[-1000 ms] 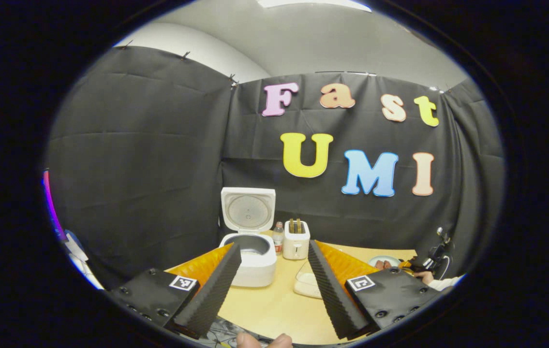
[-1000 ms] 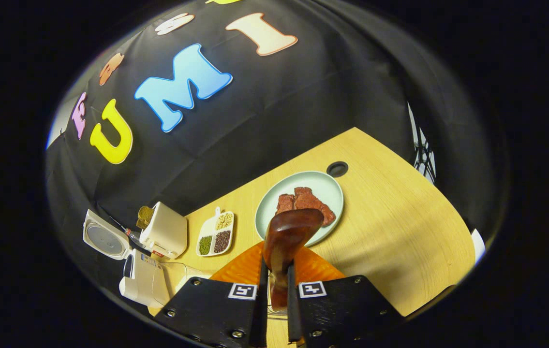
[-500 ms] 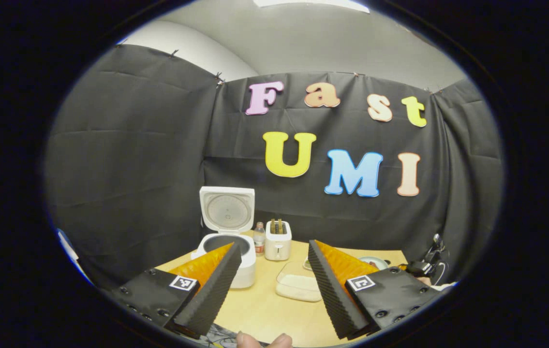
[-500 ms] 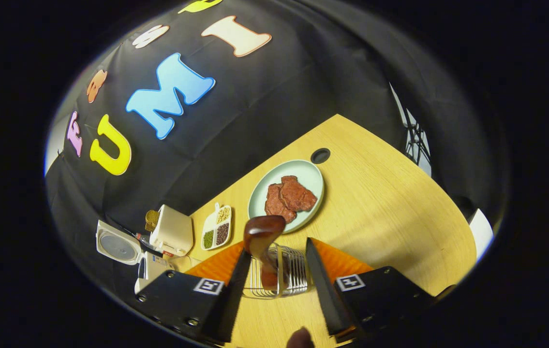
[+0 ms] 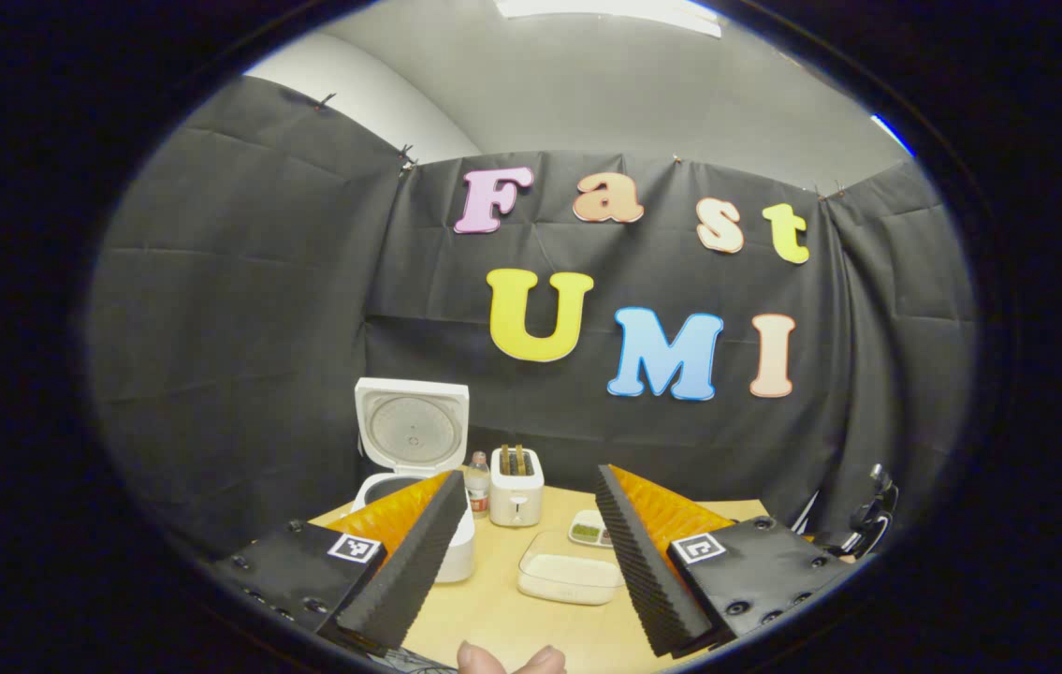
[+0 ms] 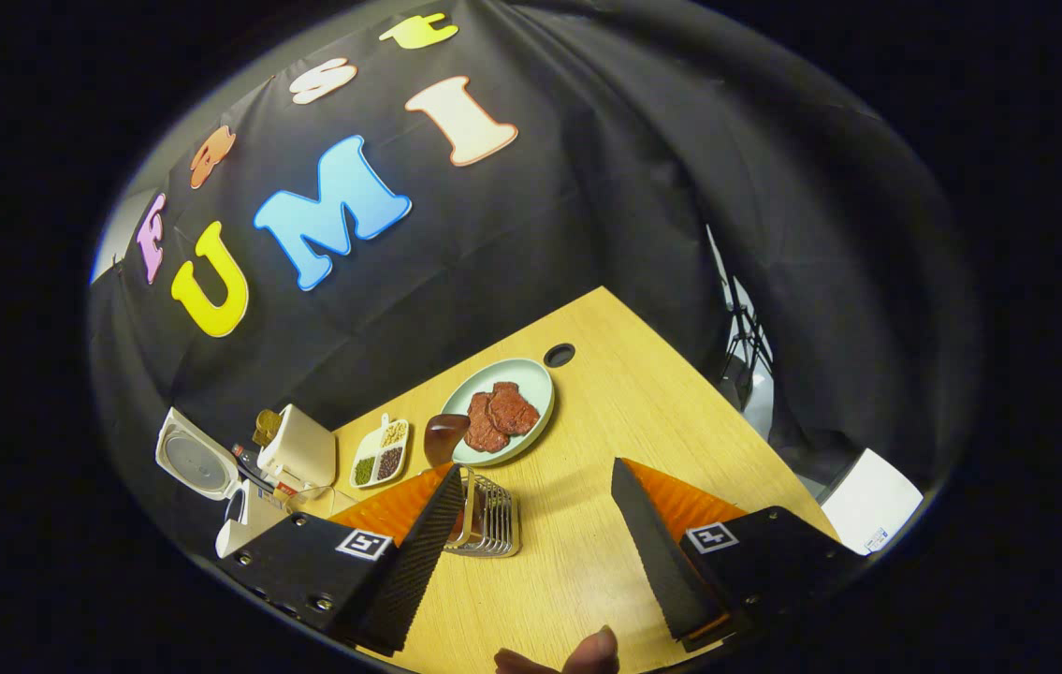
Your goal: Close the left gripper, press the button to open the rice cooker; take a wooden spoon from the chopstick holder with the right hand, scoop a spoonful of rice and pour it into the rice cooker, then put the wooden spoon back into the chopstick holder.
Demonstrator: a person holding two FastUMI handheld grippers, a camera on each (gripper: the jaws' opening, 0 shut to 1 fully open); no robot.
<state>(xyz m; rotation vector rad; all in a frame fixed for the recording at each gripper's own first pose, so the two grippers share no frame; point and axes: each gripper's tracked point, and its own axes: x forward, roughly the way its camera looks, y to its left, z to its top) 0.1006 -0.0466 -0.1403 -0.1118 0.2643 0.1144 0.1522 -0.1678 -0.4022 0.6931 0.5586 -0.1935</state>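
In the left gripper view the white rice cooker (image 5: 411, 487) stands at the table's back left with its lid up. A clear container of rice (image 5: 571, 578) lies in front of my left gripper (image 5: 531, 543), which is open and holds nothing. In the right gripper view the wooden spoon (image 6: 444, 440) stands upright in the wire chopstick holder (image 6: 486, 520), partly behind one finger. My right gripper (image 6: 535, 534) is open and empty, drawn back from the holder. The rice cooker (image 6: 203, 477) with its raised lid shows at the far left.
A white toaster (image 5: 516, 487) and a small bottle (image 5: 478, 496) stand beside the cooker. A divided dish of beans (image 6: 379, 453) and a pale plate with meat slices (image 6: 502, 412) lie on the wooden table (image 6: 643, 402), near a cable hole (image 6: 559, 355). A thumb tip (image 6: 594, 652) shows below.
My right gripper opened, let go of the wooden spoon in the chopstick holder, and pulled back. My left gripper stayed open and drew back from the cooker.
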